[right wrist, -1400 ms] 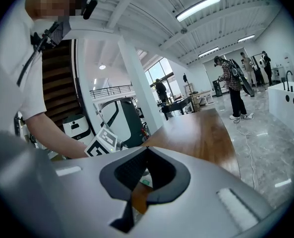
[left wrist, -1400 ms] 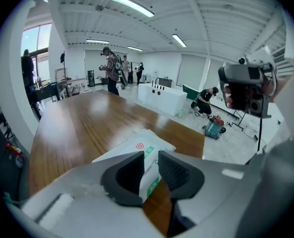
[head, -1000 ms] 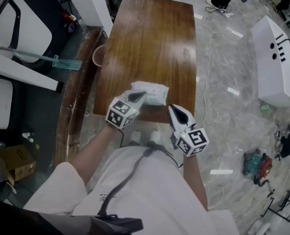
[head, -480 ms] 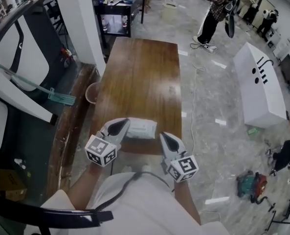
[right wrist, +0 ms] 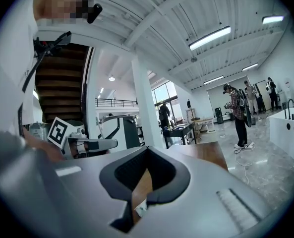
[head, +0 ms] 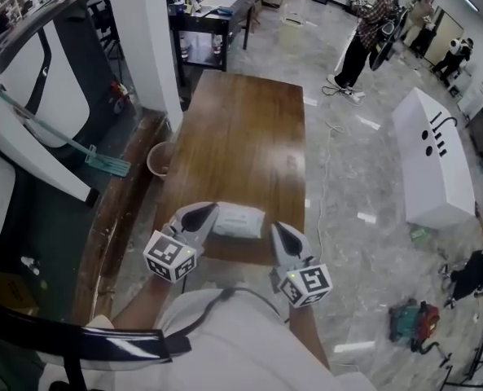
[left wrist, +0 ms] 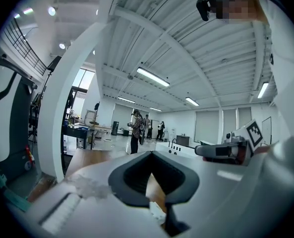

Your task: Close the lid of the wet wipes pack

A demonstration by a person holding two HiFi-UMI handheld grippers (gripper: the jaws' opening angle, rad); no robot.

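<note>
Wipes pack [head: 239, 221], near table [head: 241, 137] edge: we judge it light, soft; press the lid flat. Left gripper [head: 205, 212] and right gripper [head: 280, 231] clenched, empty.

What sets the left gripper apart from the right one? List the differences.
In the head view the left gripper overlaps the left end of the pack; the right gripper stands clear of its right end. The left slants toward the picture's right, the right toward its left. Both are shut and empty.
</note>
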